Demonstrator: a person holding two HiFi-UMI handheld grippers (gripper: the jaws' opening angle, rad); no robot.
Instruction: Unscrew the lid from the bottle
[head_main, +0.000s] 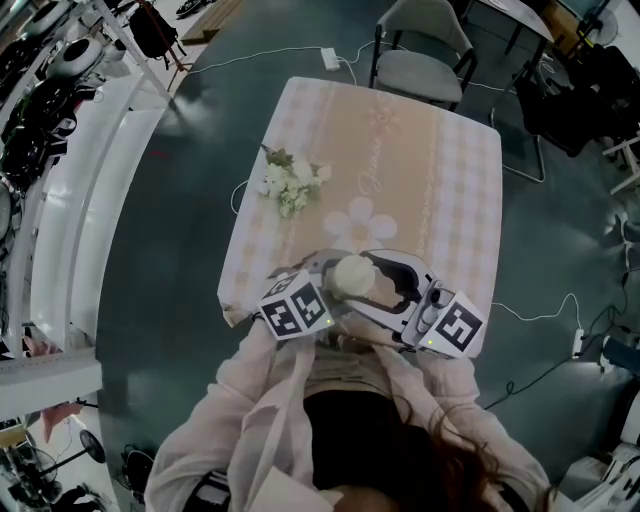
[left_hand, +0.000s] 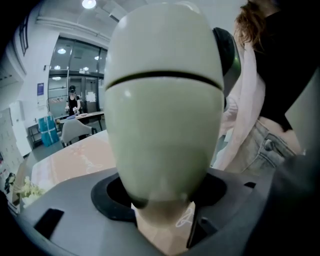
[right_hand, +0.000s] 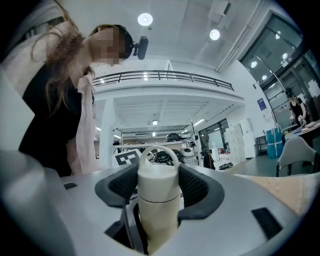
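Note:
A cream bottle (head_main: 352, 275) is held in the air over the near edge of the table, between the two grippers. In the left gripper view its rounded body (left_hand: 165, 125), ringed by a dark seam, fills the frame and sits in the jaws' dark recess; my left gripper (left_hand: 165, 200) is shut on it. In the right gripper view the lid (right_hand: 158, 177), topped by a loop handle (right_hand: 158, 152), stands between the ribbed pads (right_hand: 122, 187), which press on both its sides; my right gripper (right_hand: 158, 192) is shut on it. Seen from the head, my left gripper (head_main: 335, 288) and my right gripper (head_main: 372, 268) meet at the bottle.
The table (head_main: 440, 180) carries a pink checked cloth and a small bunch of white flowers (head_main: 292, 185) at its left. A grey chair (head_main: 420, 60) stands at the far end. Cables and a power strip (head_main: 330, 58) lie on the dark floor. The person's body is close behind both grippers.

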